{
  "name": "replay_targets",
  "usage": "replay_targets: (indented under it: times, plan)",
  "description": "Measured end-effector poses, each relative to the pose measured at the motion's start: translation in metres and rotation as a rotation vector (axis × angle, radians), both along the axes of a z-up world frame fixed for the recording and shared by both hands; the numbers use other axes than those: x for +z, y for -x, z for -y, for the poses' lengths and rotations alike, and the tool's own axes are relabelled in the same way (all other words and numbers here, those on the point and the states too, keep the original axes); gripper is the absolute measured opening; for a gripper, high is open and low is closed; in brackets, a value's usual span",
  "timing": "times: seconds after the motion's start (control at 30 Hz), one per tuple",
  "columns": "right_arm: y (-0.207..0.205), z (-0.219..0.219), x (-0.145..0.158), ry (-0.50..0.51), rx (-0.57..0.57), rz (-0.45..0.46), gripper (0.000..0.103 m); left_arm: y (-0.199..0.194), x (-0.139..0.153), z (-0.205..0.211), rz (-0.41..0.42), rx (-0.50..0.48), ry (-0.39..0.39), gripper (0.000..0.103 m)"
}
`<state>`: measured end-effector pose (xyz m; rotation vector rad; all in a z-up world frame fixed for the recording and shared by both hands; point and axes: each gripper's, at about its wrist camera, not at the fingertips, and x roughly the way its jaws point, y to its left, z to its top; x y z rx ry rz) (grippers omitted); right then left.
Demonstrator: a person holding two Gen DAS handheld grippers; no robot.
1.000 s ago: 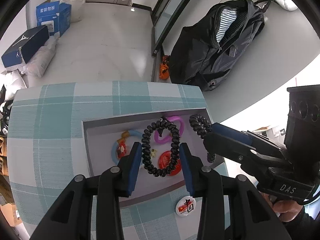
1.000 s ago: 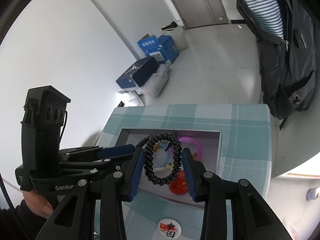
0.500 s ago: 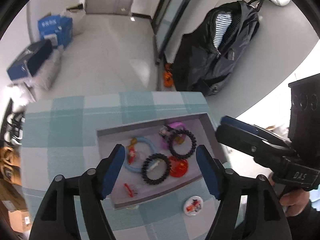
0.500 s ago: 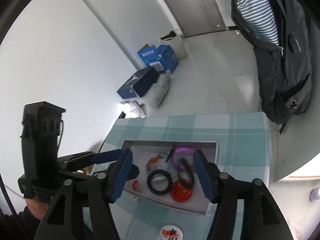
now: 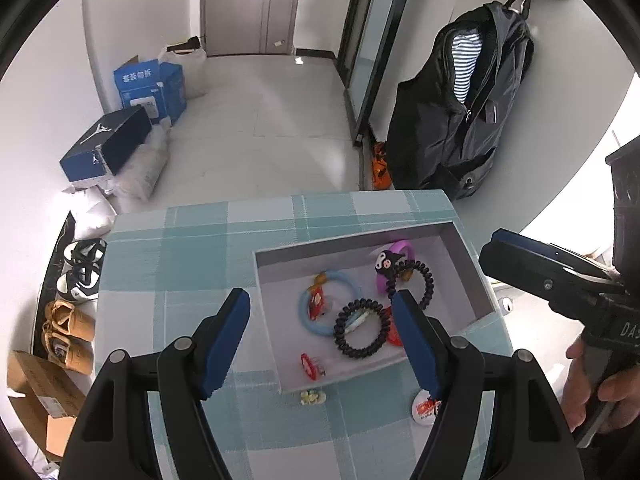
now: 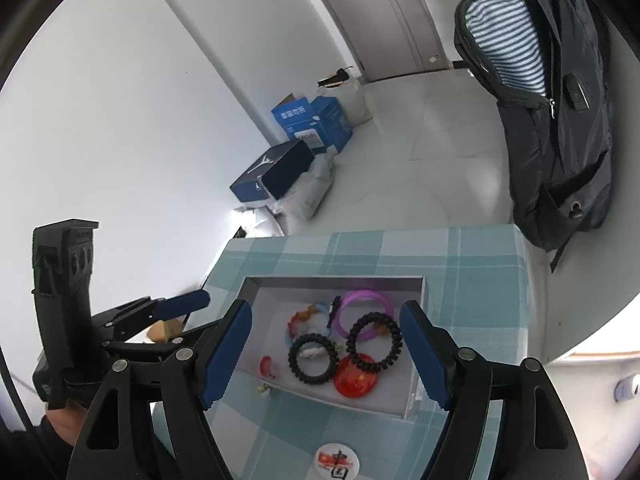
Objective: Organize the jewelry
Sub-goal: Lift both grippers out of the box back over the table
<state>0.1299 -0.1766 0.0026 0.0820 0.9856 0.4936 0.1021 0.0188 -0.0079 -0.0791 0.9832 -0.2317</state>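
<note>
A shallow grey box (image 5: 276, 276) (image 6: 416, 372) sits on the checked tablecloth. In it lie two black coil bracelets (image 5: 362, 334) (image 6: 374, 344), a blue ring (image 5: 320, 310), a purple ring (image 6: 362, 308), a red round badge (image 6: 356, 380) and a small red clip (image 5: 310, 364). My left gripper (image 5: 322, 344) is open and empty, raised above the box's near side. My right gripper (image 6: 326, 352) is open and empty, raised above the box. Each gripper shows in the other's view.
A white round badge (image 5: 426, 408) (image 6: 336, 460) and a small yellow charm (image 5: 312, 398) lie on the cloth (image 5: 180, 248) in front of the box. A black backpack (image 5: 460, 112) hangs at the wall. Boxes (image 5: 148, 92) and shoes (image 5: 76, 272) stand on the floor.
Both grippers opened and let go of the black coil bracelets, which now lie in the box. Both grippers have pulled up and back from it.
</note>
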Motion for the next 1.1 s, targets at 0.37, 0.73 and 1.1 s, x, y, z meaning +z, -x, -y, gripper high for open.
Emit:
replay_targets:
  times: [0.37, 0.73, 1.1]
  plan:
    - [0.041, -0.002, 0.010, 0.032, 0.021, 0.058, 0.093, 0.033, 0.000, -0.006, 0.026, 0.055, -0.046, 0.070]
    - [0.080, 0.002, -0.010, 0.081, 0.005, 0.021, 0.096, 0.065, -0.011, -0.015, 0.019, 0.063, -0.002, 0.071]
    - [0.097, -0.016, -0.066, 0.288, 0.109, -0.058, 0.095, 0.072, -0.047, -0.019, -0.064, 0.047, -0.056, 0.071]
